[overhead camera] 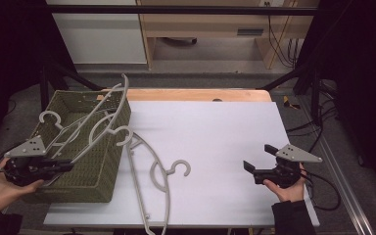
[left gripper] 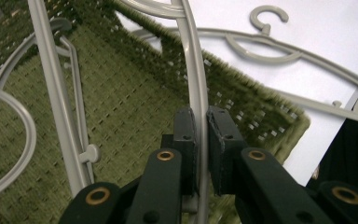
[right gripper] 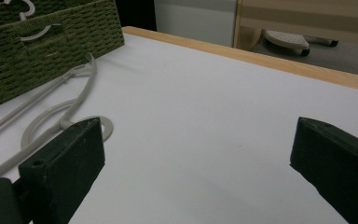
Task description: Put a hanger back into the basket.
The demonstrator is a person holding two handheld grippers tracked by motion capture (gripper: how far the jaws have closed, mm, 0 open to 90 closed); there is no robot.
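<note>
Near the counter's (overhead camera: 210, 132) front left corner: left hand-held gripper (left gripper: 200, 122), jaws clamped on the thin bar of a grey hanger (left gripper: 193, 70), probably to draw it up out of the woven green basket (overhead camera: 105, 161) or to set it down inside. Close to the front right corner: right hand-held gripper (overhead camera: 260, 158), jaws wide apart and empty, hovering over bare white surface, seemingly on standby. Along the front edge, just right of the basket: a second hanger (overhead camera: 152, 169) lying flat, hook (overhead camera: 180, 168) turned toward the middle. Farther back, toward the left edge: more hangers (overhead camera: 103, 115) propped in the basket, hooks and arms jutting above its rim, too long to lie inside.
</note>
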